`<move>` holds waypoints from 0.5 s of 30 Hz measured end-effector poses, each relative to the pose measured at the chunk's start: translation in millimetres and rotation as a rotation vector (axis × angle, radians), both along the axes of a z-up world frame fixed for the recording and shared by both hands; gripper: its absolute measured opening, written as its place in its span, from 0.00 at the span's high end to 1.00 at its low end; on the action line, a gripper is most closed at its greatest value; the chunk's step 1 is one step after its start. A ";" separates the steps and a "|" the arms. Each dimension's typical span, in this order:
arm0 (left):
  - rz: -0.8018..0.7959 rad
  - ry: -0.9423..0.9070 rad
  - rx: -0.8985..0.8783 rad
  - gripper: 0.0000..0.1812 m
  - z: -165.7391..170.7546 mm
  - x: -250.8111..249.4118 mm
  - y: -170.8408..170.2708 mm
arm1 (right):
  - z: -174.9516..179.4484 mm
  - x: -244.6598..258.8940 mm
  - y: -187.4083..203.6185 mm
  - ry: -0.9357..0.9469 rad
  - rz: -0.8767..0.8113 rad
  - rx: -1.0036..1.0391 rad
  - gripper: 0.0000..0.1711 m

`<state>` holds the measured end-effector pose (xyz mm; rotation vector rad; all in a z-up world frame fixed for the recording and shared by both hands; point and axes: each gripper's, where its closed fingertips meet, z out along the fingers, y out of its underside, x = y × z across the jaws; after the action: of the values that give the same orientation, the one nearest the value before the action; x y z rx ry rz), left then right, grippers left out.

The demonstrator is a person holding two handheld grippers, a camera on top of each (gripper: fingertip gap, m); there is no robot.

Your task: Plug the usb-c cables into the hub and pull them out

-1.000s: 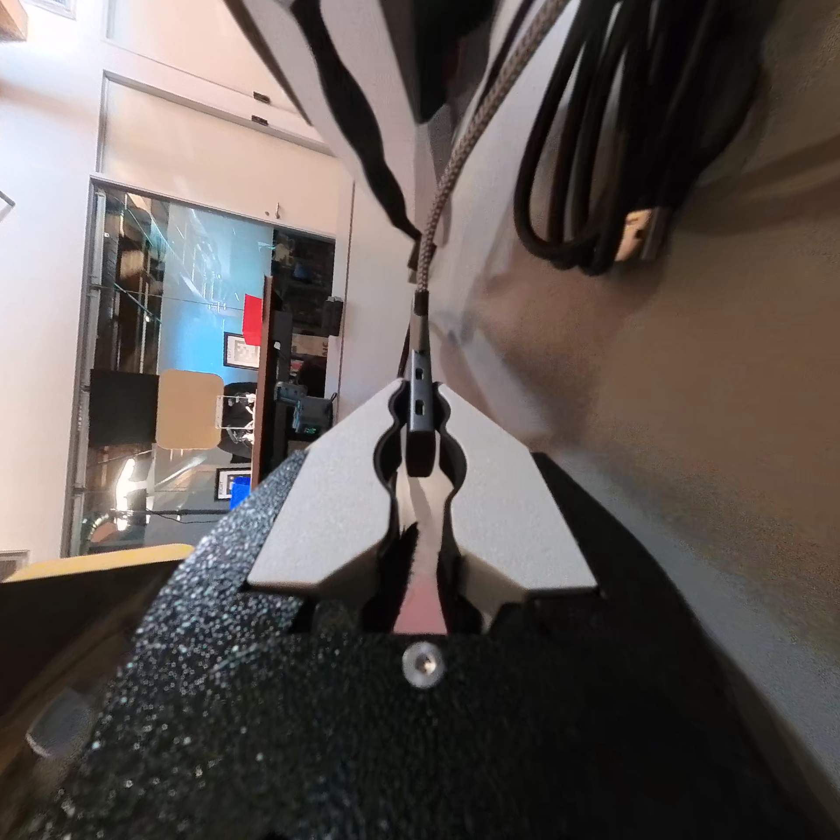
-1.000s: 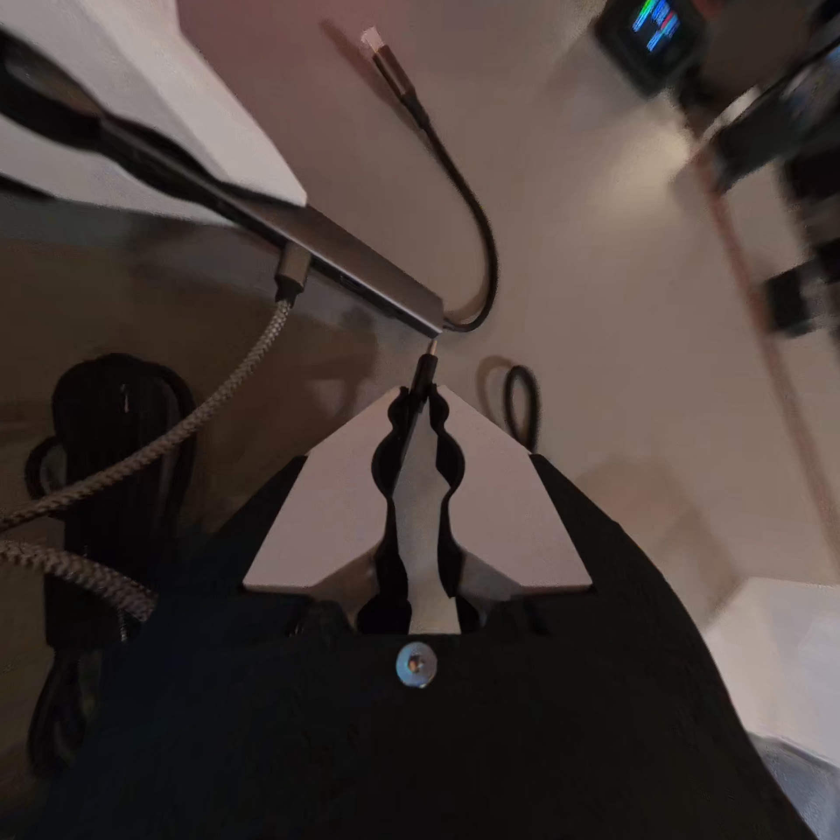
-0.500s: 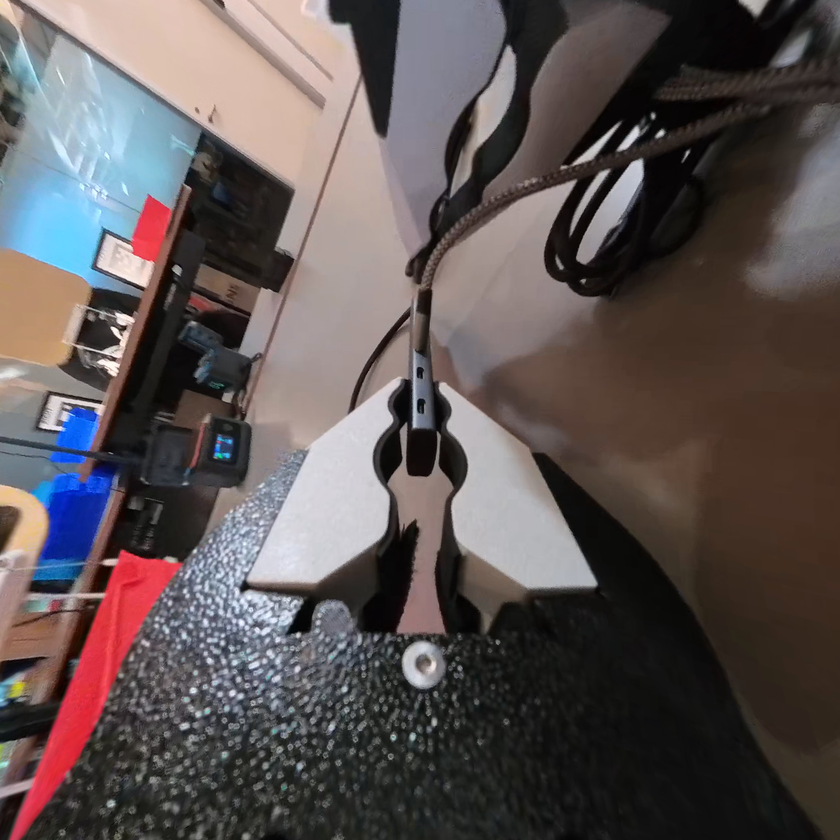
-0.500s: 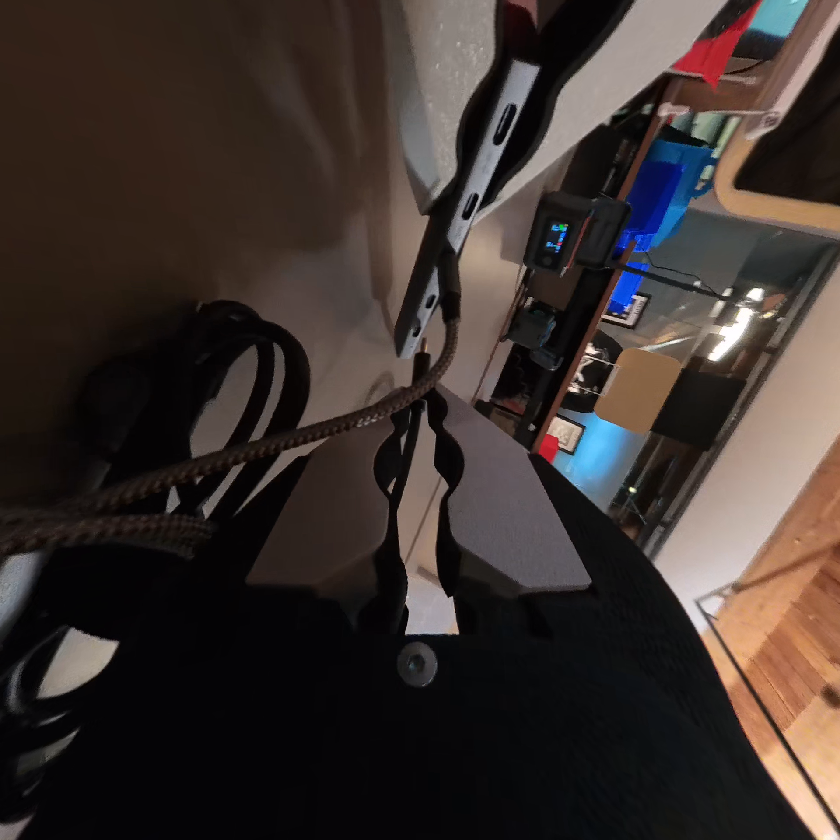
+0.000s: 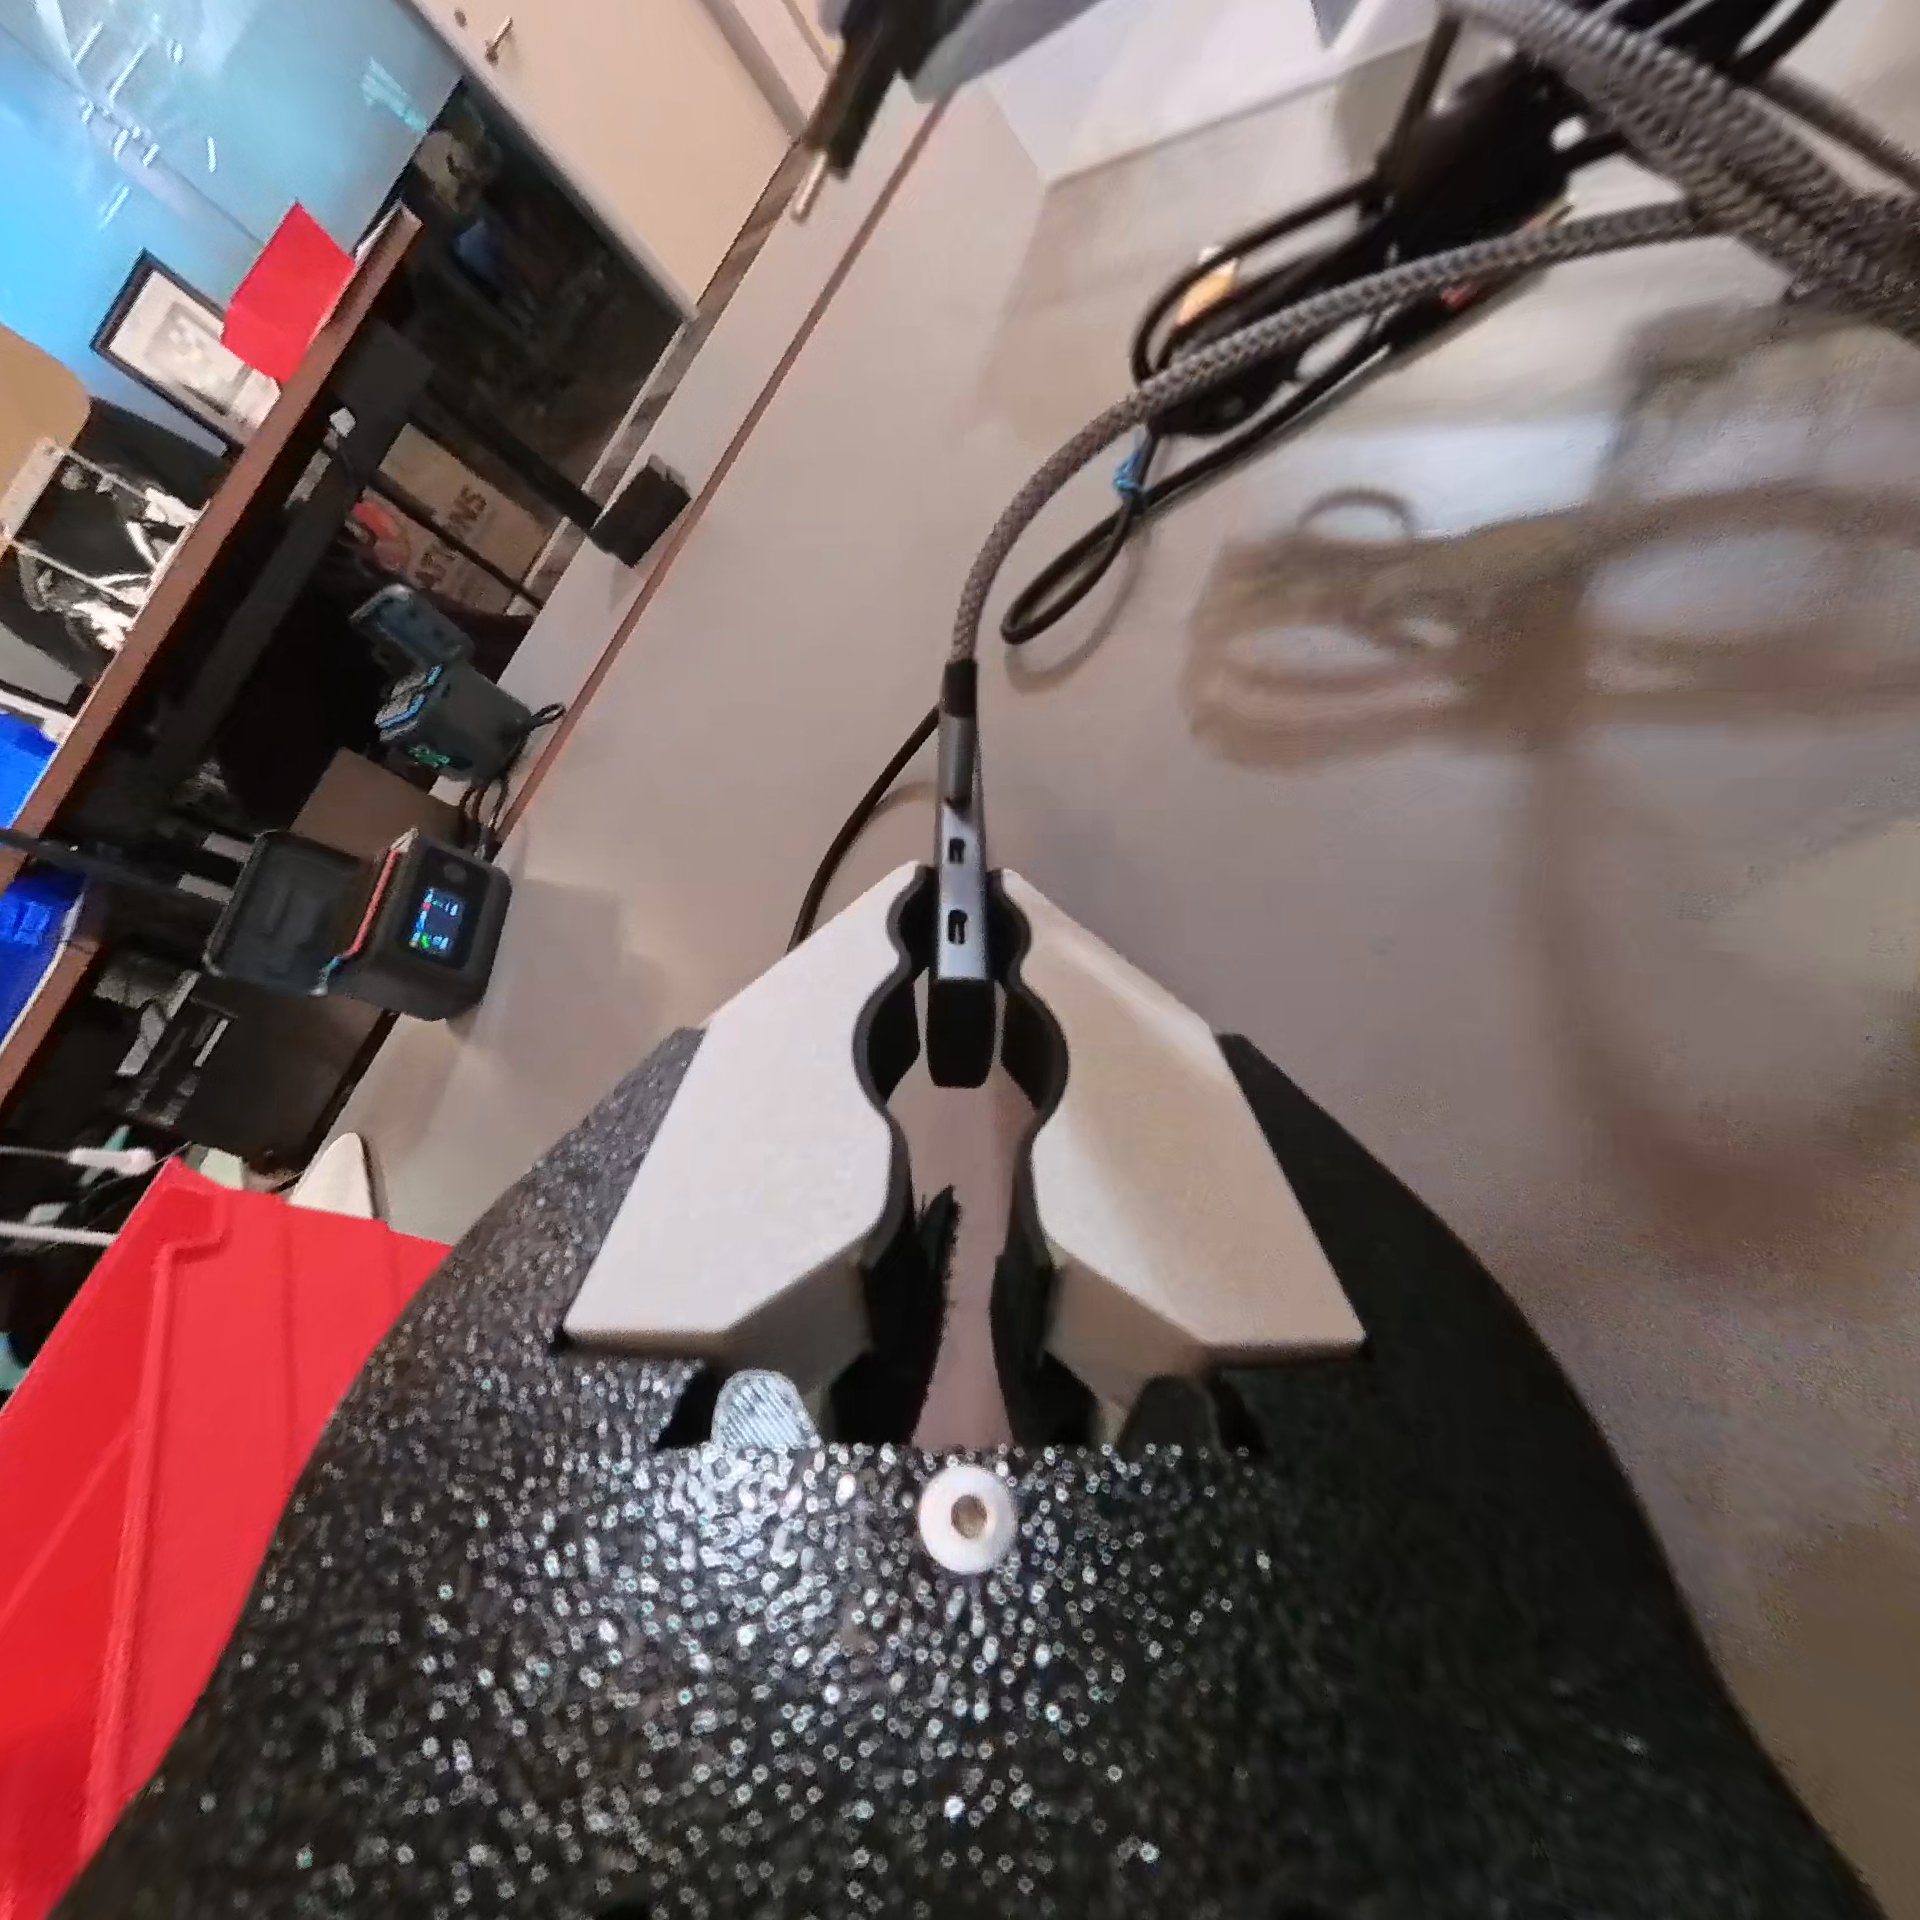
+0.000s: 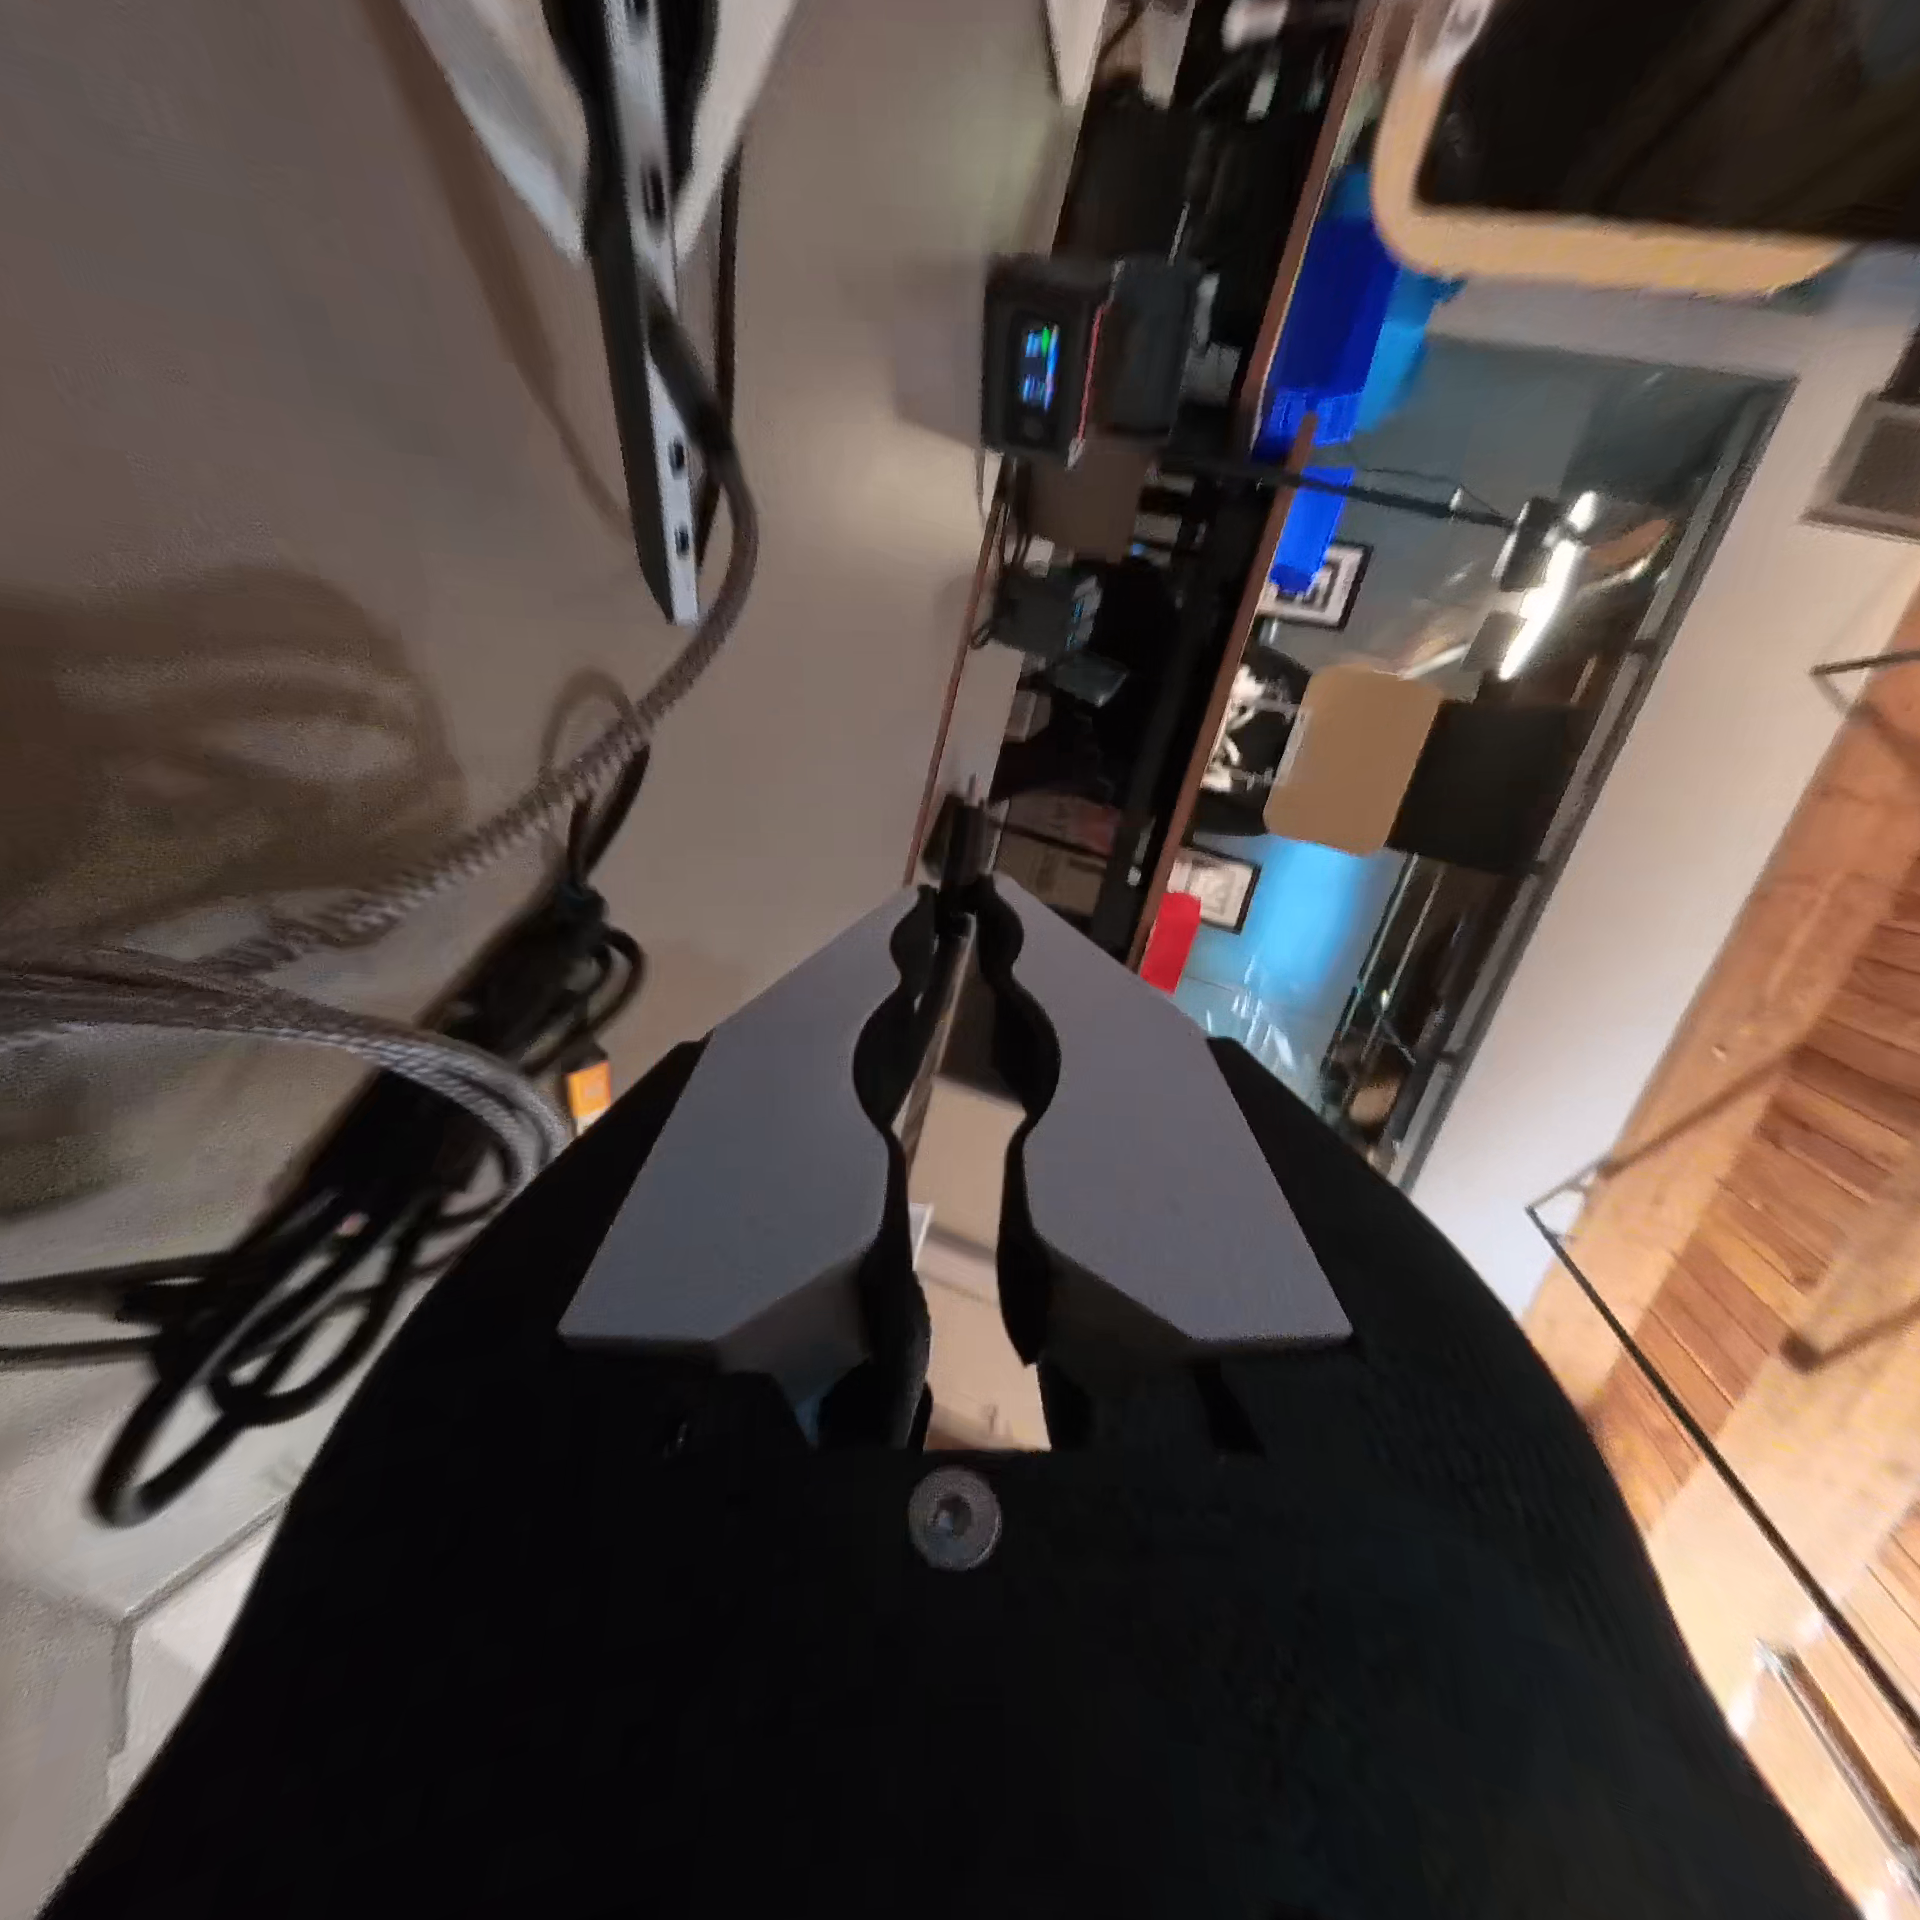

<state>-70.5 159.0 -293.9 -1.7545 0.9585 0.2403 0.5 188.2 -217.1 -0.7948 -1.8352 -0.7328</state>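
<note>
My left gripper (image 5: 958, 906) is shut on a slim grey USB hub (image 5: 956, 774), held edge-up above the table. A grey braided cable (image 5: 1049, 499) is plugged into the hub's far end. My right gripper (image 6: 961, 902) is shut on a black USB-C plug (image 6: 968, 831), whose tip points out past the fingertips. In the right wrist view the hub (image 6: 665, 468) hangs at the upper left, clear of the plug, with the braided cable (image 6: 582, 779) trailing from it. In the left wrist view the right gripper's black plug (image 5: 842, 99) shows at the top edge.
A bundle of black cables (image 5: 1195, 447) lies on the pale table (image 5: 1455, 1039); it also shows in the right wrist view (image 6: 312, 1351). A small black device with a lit screen (image 5: 416, 925) stands by the table edge. A red object (image 5: 156, 1507) is at the lower left. The left gripper's tips are roughly 12 centimeters from the right gripper's. The red object (image 5: 156, 1507) is about 15 centimeters from my left fingertips and 25 centimeters from my right.
The black plug was right at the hub's ports one second ago; now the two grippers are well apart. Both grippers have swung round, with the hub still held.
</note>
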 end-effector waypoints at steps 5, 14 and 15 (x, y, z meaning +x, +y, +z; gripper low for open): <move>0.018 0.079 0.018 0.96 -3.9 5.5 1.5 | -25.3 -21.2 -46.2 -0.123 0.170 -0.007 0.96; 0.000 0.249 0.060 0.95 -13.9 10.4 -3.5 | -67.7 -28.2 -39.0 -0.169 0.116 -0.048 0.96; -0.007 0.259 0.060 0.95 -15.6 11.2 -4.3 | -69.5 -28.0 -39.6 -0.162 0.119 -0.059 0.96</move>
<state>-59.3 154.6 -309.6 -1.6920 1.1297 0.4962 -27.5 148.6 -286.6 -0.6735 -2.0389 -0.6860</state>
